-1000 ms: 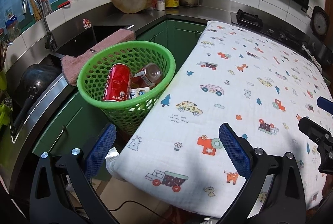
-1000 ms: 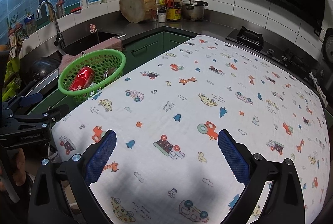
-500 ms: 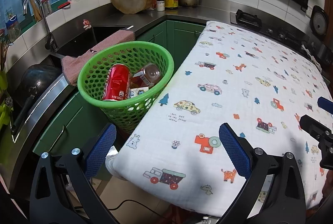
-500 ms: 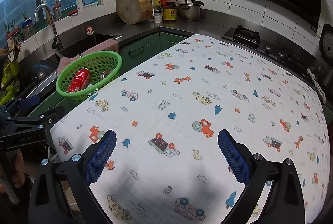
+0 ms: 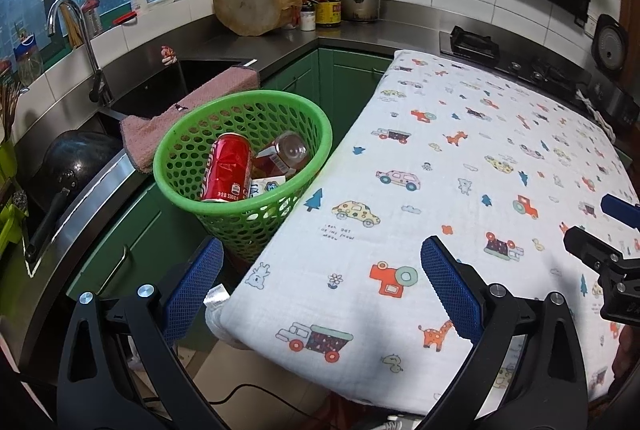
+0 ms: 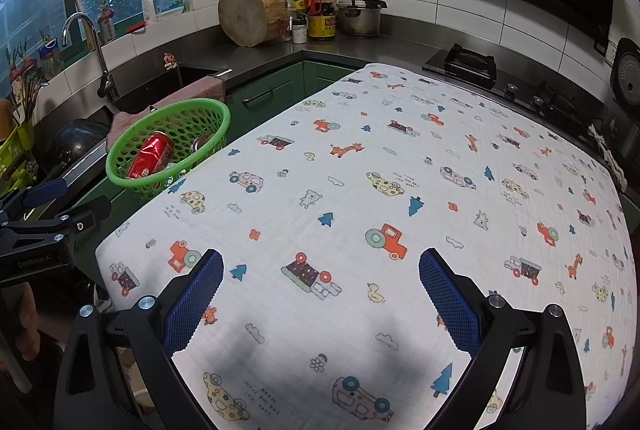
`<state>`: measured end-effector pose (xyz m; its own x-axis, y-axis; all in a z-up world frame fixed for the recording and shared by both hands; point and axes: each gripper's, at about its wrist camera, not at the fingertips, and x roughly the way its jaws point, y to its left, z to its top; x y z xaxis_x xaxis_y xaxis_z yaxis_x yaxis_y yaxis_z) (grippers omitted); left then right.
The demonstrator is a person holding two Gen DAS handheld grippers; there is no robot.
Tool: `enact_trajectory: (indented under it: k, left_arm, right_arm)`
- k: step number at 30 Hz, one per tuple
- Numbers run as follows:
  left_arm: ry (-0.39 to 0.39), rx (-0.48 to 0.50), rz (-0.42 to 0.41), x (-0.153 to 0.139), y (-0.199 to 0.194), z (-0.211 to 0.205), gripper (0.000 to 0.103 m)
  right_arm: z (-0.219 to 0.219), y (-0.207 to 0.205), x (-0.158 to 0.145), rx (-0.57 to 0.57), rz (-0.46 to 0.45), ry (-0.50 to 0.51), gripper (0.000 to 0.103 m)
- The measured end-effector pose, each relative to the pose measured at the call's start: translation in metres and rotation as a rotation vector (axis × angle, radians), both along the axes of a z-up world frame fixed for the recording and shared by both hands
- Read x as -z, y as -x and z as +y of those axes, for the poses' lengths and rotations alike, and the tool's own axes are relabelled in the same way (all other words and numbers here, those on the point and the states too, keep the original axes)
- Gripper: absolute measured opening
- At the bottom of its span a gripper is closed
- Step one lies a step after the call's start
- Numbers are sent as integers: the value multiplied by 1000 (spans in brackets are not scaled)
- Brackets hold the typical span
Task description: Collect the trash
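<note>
A green mesh basket (image 5: pixel 176 134) stands at the table's left edge, also in the right wrist view (image 6: pixel 120 166). It holds a red soda can (image 5: pixel 226 170), a clear bottle (image 5: pixel 288 150) and a small carton (image 5: pixel 264 186). My left gripper (image 5: pixel 320 266) is open and empty above the table's near left corner, a little short of the basket. My right gripper (image 6: pixel 320 278) is open and empty above the near part of the table (image 6: pixel 400 150), whose white cartoon-print cloth bears no loose trash.
A sink with tap (image 5: pixel 76 30) and a pink towel (image 5: pixel 192 98) lie behind the basket. A black pan (image 5: pixel 72 158) sits at left. A wood block (image 5: pixel 252 2), bottles and a pot (image 5: pixel 360 4) stand at the back; a stove (image 5: pixel 472 44) is at right.
Both grippers have drawn back and risen slightly, so the views have widened. Both stay open and empty. The basket and its contents have not moved.
</note>
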<state>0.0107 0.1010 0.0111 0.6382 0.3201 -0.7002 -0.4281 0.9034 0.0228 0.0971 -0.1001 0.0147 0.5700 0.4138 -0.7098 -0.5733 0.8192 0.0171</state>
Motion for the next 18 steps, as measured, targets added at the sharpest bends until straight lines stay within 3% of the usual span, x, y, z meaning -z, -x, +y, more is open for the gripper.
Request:
enact_trajectory:
  k: [18]
  left_arm:
    - [-6,24,-1,0,-2,-7,98]
  right_arm:
    - [-7,3,1,8,1,-7,95]
